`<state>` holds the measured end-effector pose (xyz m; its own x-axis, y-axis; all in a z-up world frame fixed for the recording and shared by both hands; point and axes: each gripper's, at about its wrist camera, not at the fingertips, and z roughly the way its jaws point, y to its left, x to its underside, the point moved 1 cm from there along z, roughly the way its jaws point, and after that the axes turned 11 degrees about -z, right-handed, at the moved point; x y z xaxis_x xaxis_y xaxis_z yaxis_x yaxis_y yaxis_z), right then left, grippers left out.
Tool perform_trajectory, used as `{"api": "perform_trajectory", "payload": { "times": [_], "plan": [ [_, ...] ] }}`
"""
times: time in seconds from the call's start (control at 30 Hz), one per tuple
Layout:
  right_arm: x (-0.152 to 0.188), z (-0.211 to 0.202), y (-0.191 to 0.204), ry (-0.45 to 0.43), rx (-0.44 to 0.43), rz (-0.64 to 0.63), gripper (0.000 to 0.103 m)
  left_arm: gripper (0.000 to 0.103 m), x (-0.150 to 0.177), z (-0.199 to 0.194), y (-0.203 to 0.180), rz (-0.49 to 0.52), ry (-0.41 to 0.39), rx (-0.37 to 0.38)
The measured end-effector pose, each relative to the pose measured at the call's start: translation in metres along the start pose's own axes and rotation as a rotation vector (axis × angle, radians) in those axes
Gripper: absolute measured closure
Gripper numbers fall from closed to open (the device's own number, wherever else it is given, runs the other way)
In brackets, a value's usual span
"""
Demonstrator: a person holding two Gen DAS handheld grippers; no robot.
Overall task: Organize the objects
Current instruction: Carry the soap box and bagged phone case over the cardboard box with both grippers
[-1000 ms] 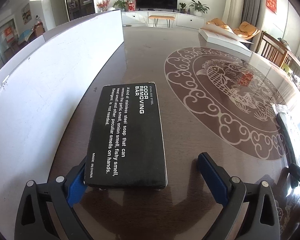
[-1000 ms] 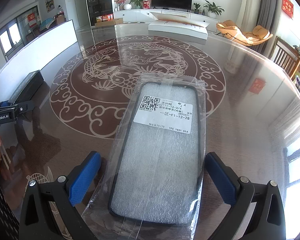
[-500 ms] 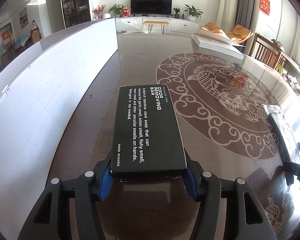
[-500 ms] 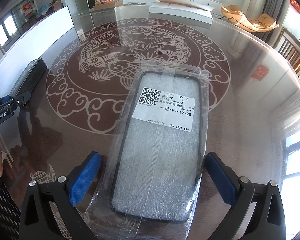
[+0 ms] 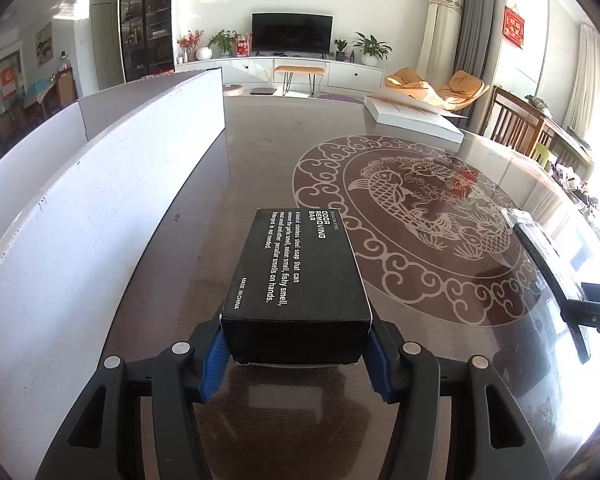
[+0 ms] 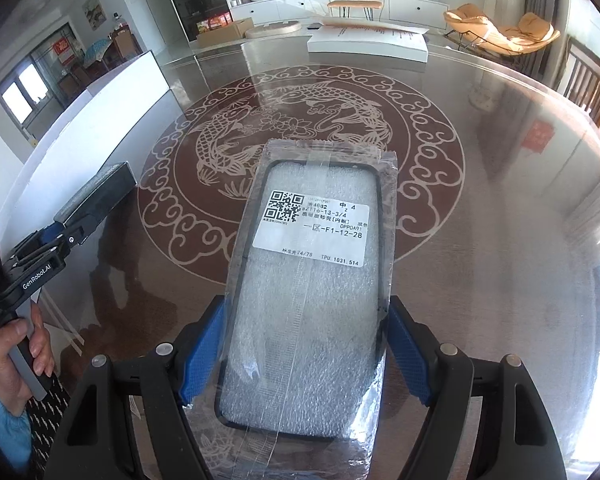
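A black box (image 5: 296, 264) printed "ODOR REMOVING BAR" is held just above the glossy table, with my left gripper (image 5: 296, 330) shut on its near end and both blue pads pressing its sides. A phone case in a clear plastic bag (image 6: 316, 220) with a white QR label sits between the fingers of my right gripper (image 6: 306, 308). Those jaws are closing, and the pads touch the bag's edges. The right wrist view also catches the black box (image 6: 96, 196) in the left gripper (image 6: 60, 236). At the right edge of the left wrist view the bagged case (image 5: 540, 248) appears edge-on.
A long white cardboard wall (image 5: 80, 232) runs along the table's left side. A flat white box (image 6: 368, 42) lies at the far edge. The brown table (image 5: 420, 208) bears a round fish pattern. Wooden chairs (image 5: 516, 128) stand to the right. A hand (image 6: 24, 344) grips the left handle.
The left jaws closed onto the black box and raised it off the table. The right jaws narrowed from wide open onto the bagged case, which now sits higher over the table.
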<state>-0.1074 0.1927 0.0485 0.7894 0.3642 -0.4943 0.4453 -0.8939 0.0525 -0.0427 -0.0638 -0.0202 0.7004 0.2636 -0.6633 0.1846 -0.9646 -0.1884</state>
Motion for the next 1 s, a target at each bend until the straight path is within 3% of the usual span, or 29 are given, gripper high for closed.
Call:
{"api": "perform_trajectory", "payload": {
  "times": [0.23, 0.73, 1.0],
  "plan": [
    [-0.012, -0.019, 0.010, -0.057, -0.024, -0.004, 0.026, 0.046, -0.002, -0.009, 0.000, -0.003, -0.029, 0.011],
    [-0.008, -0.018, 0.012, -0.057, -0.040, 0.022, 0.026, 0.046, -0.004, -0.018, 0.003, -0.025, -0.070, 0.020],
    [-0.030, -0.033, 0.024, -0.112, -0.053, 0.013, 0.026, 0.046, -0.006, -0.081, 0.023, -0.142, -0.198, 0.134]
  ]
}}
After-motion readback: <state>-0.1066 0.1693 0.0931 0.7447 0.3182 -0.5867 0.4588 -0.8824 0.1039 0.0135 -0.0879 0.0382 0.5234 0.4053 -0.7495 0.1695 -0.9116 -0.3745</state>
